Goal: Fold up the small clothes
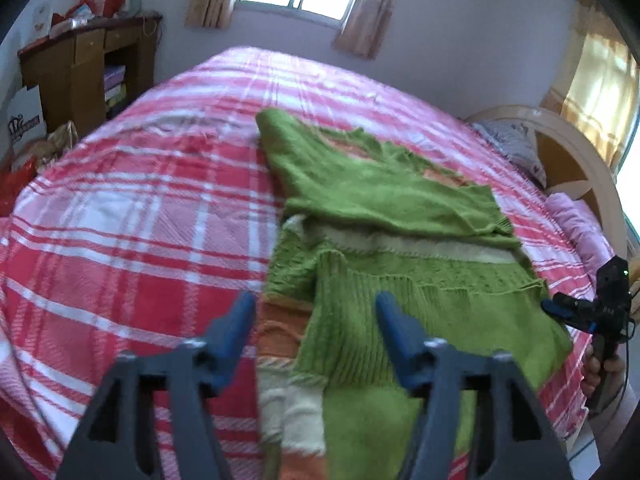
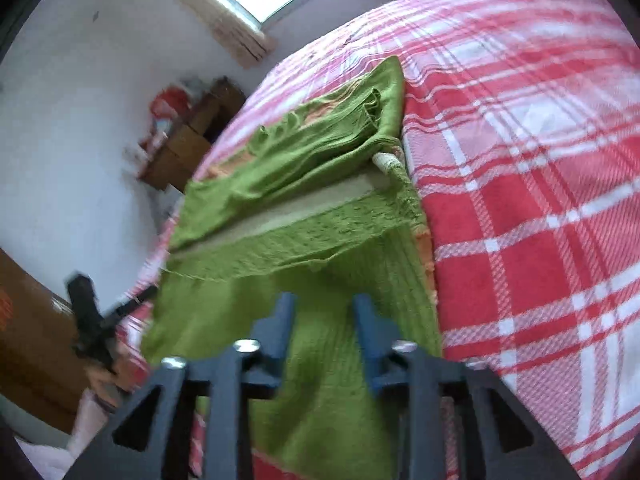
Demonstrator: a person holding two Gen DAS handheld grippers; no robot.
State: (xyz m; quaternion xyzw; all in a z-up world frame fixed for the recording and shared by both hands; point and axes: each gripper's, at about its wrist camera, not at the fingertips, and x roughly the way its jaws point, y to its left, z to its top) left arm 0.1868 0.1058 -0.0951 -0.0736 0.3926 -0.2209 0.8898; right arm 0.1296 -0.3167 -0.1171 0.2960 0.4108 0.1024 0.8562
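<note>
A green knitted sweater (image 1: 384, 200) with cream and orange stripes lies partly folded on the red-and-white plaid bed (image 1: 132, 216), near the bed's headboard-side edge. The left claw (image 1: 316, 308) hovers over the sweater's near end, its jaws wide apart and holding nothing. The right claw (image 2: 324, 308) hangs above the sweater with jaws partly open, also empty.

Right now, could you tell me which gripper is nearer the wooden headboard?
Right. The right gripper is at the sweater's headboard side; the left gripper sits further away.

Green sweater (image 1: 384, 216) on plaid bedspread (image 1: 140, 208), perhaps folded
</note>
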